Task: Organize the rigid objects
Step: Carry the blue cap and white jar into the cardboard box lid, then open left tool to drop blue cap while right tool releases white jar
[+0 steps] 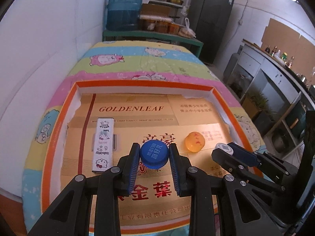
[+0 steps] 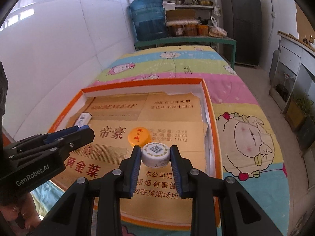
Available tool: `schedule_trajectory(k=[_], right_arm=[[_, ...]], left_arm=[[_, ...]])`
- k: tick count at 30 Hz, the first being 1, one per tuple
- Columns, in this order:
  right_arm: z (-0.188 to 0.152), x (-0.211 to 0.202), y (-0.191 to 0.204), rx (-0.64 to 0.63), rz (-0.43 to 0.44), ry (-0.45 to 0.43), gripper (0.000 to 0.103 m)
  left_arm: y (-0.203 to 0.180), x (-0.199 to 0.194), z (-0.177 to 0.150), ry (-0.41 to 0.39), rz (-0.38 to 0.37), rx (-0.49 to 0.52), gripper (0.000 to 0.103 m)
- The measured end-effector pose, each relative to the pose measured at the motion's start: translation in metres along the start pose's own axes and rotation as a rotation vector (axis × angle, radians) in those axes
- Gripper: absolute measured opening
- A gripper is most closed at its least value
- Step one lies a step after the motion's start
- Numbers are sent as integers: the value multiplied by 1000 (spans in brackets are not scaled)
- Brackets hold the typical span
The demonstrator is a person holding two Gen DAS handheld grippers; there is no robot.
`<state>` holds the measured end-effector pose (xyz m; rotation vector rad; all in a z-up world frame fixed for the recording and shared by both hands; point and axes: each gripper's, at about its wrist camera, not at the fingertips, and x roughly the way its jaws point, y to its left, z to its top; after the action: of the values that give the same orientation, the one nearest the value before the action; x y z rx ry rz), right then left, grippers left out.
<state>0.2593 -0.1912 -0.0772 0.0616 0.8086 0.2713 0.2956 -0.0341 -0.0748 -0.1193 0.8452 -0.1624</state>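
**Me:** Left wrist view is showing my left tongs [image 1: 154, 153] squeezing a blue cap [image 1: 154, 154]. Both blue pads are pressing its sides, and its top with white writing is facing up.

**Friend:** Where is the cap sitting?

**Me:** It is over the gold floor of a big orange box [image 1: 65, 106]. I cannot tell if it is touching the floor or hanging just above it.

**Friend:** What is your other hand doing?

**Me:** My right tongs [image 2: 156, 155] are holding a white cap [image 2: 156, 155] the same way. It has a square code on top, and the pads are touching both sides.

**Friend:** What else is lying in the box?

**Me:** An orange cap [image 2: 138, 136] is lying on the gold floor, just behind the white cap. A long white case [image 1: 103, 144] with cat pictures is lying flat near the left wall of the box.

**Friend:** And where is the box?

**Me:** It is resting on a bright striped blanket [image 2: 246, 122] with cartoon animals on it. A big blue water jug [image 2: 148, 18] is standing far behind, by the white wall.
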Motion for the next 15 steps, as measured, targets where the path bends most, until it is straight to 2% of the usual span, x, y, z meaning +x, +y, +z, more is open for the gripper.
schedule_trajectory(k=[15], right_arm=[[0,12,7,-49,-20,33,31]], left_arm=[[-1,24,-6,51,16,7,31]])
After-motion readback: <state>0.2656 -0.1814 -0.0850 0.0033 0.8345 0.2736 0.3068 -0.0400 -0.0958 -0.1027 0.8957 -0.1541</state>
